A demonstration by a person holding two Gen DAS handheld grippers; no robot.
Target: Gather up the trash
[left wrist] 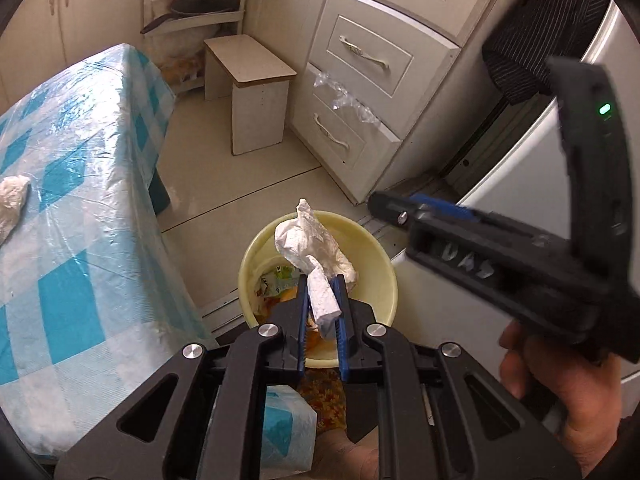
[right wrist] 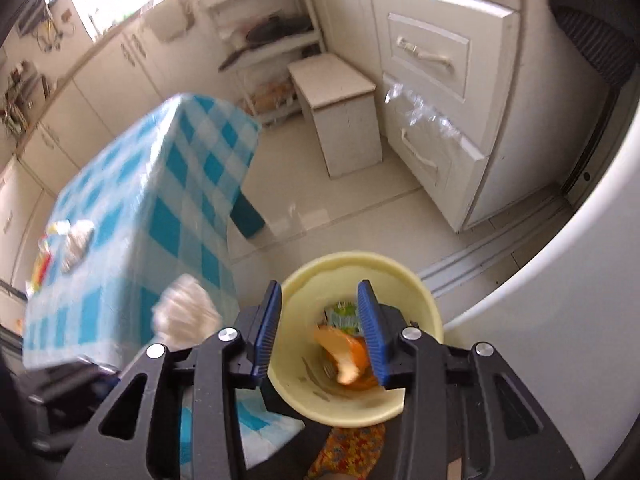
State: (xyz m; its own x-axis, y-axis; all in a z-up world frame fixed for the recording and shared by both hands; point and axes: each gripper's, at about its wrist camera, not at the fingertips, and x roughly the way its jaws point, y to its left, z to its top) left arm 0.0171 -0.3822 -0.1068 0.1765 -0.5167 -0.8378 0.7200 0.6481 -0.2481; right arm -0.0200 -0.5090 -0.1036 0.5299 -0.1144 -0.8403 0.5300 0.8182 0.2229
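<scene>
White crumpled tissue (left wrist: pixel 312 248) is pinched by its lower tail between the blue pads of the left tongs (left wrist: pixel 323 300), which are drawn narrow on it, and the bulk of the wad hangs over the mouth of the pale yellow bin (left wrist: pixel 380 280) on the floor. The right tongs (right wrist: pixel 320 328) stand wide with nothing between them, poised above the same bin, where an orange peel (right wrist: pixel 344 354) and a green printed wrapper (right wrist: pixel 344 316) already lie. The likeliest slip, I judge, is a drop gone astray: the tissue is light and bulky, held only at one end, so on release it may cling to a pad, or catch the rim and tumble onto the tiled floor (left wrist: pixel 240 184) instead of inside. The two tools also sit close over a small opening, so a knock between them could jar the grip loose early. Further out, the table (left wrist: pixel 80 200) under a blue-checked plastic cloth stands just beside the bin, its hanging corner near the rim; another tissue wad (left wrist: pixel 12 204) rests on it, with what looks like foil and colourful wrappers in the blurred right view. A small stool (left wrist: pixel 256 92), a drawer cabinet (left wrist: pixel 360 80) trailing clear film, and a white appliance on the right hem in the space.
</scene>
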